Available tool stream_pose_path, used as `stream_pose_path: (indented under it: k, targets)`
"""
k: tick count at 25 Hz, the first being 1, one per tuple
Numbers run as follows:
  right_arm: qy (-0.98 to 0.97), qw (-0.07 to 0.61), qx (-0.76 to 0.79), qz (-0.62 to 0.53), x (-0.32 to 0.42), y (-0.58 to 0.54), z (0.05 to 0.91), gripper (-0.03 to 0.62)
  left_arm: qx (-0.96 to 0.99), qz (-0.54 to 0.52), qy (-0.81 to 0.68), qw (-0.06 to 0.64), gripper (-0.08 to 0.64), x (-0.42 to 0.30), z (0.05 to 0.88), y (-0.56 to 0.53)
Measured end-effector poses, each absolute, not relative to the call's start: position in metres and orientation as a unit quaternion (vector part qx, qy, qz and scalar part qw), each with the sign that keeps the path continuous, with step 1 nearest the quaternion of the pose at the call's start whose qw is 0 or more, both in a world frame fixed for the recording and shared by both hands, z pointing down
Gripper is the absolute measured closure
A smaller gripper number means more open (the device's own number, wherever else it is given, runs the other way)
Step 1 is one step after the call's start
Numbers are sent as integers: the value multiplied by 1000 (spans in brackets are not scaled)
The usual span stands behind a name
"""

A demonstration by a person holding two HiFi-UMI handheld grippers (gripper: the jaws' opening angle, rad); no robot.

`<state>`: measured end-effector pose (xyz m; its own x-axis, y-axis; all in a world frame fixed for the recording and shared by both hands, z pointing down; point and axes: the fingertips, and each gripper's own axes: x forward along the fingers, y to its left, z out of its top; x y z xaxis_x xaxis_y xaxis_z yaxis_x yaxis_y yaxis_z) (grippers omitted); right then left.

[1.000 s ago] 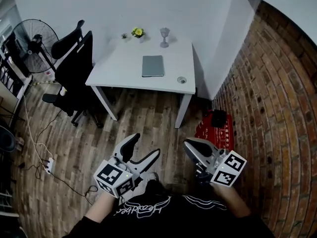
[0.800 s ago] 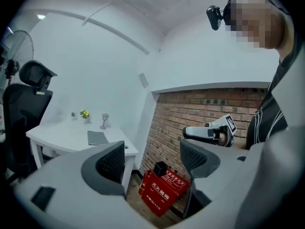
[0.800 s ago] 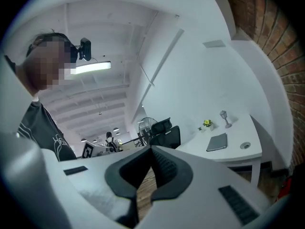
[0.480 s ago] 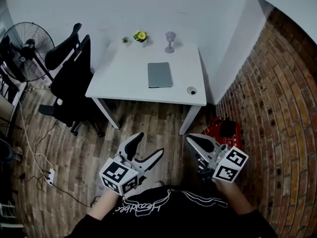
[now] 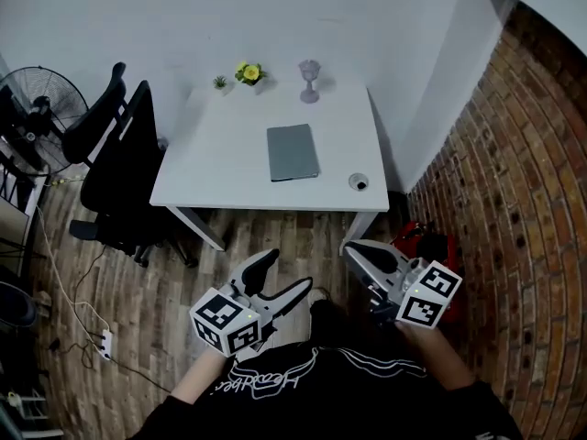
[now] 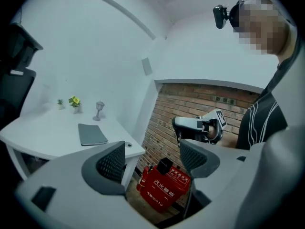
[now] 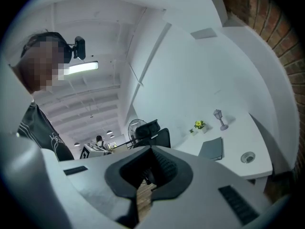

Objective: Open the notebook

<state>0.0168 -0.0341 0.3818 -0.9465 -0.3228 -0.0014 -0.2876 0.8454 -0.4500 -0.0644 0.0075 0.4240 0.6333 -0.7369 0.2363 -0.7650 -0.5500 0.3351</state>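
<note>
The closed grey notebook (image 5: 293, 152) lies flat in the middle of the white table (image 5: 220, 177), far ahead of both grippers. It also shows in the left gripper view as the notebook (image 6: 92, 134) and in the right gripper view as the notebook (image 7: 212, 148). My left gripper (image 5: 283, 275) is held low over the wooden floor, open, with nothing between its jaws (image 6: 152, 159). My right gripper (image 5: 356, 249) hangs at the same height to the right, jaws together and empty (image 7: 151, 175). It also appears across the left gripper view as the right gripper (image 6: 180, 126).
A black office chair (image 5: 115, 168) stands at the table's left, a fan (image 5: 35, 106) beyond it. On the table are a small yellow-flowered plant (image 5: 248, 72), a goblet-shaped ornament (image 5: 309, 80) and a small round object (image 5: 359, 182). A red box (image 5: 433, 246) sits by the brick wall (image 5: 514, 200).
The view has moved closer to the table, which now sits lower and larger in the frame. Both grippers keep their pose, left open and right shut.
</note>
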Motion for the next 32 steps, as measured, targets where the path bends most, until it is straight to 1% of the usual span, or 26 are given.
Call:
stream_pose_path:
  k: [5,10,17,24,32]
  targets:
    - [958,51,-150,-240,6,-107,384,591,873,81,-433,210,201,-72,438,-52]
    - [958,39,-144,-243,-6,-177,392,591,860,111,-449,214,202,-88,458,-120]
    - [952,33,-147,-268,-2,-250,407,591,852,146,-454,217,202,-89,483,-196]
    - [955,23,-152,-253,19,-294,408,591,829,197,-483,201,202,-89,517,-262]
    - [952,28,-169,-253,28,-300,408,591,828,246,-469,185,202,-77,548,-292]
